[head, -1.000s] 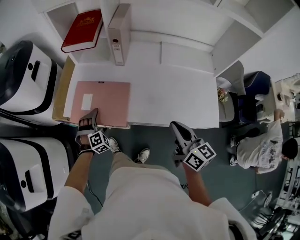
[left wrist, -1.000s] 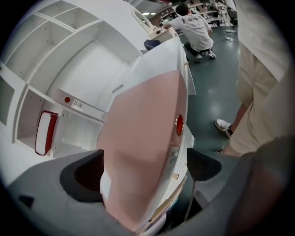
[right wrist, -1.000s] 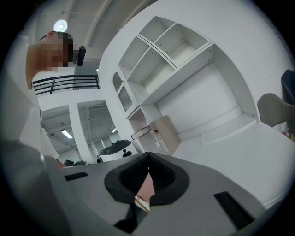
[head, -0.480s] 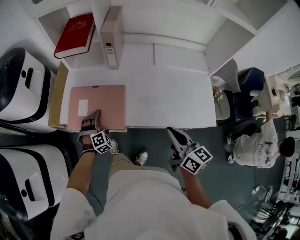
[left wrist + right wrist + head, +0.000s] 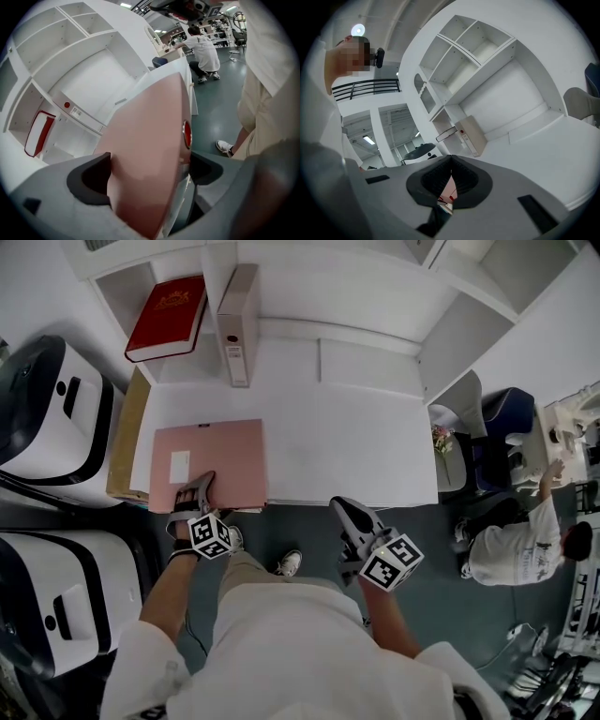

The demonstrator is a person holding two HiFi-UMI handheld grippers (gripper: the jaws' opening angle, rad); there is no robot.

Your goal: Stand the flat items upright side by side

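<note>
White desk (image 5: 356, 437) fills the middle of the head view. Its shelf unit (image 5: 450, 324) runs across the top.

Two big white machines (image 5: 47, 409) stand at the left edge of the frame.

Pink folder (image 5: 211, 460) lies flat on the desk, left of centre, its near edge at the desk's front edge. A tan flat item (image 5: 129, 432) lies just beside it along the desk's left edge.

Beige binder (image 5: 236, 320) stands upright in the shelf, upper left. Red book (image 5: 169, 317) leans in the compartment just left of it.

Left gripper (image 5: 200, 488), lower left, is at the pink folder's near edge, one jaw over its top face. Jaws are wide and have just been closing. The folder fills the gap and both pads (image 5: 93, 176) look to be against it.

Right gripper (image 5: 340, 506), lower centre, hangs over the floor just off the desk's front edge. Its pads (image 5: 440, 180) meet with nothing between them.
</note>
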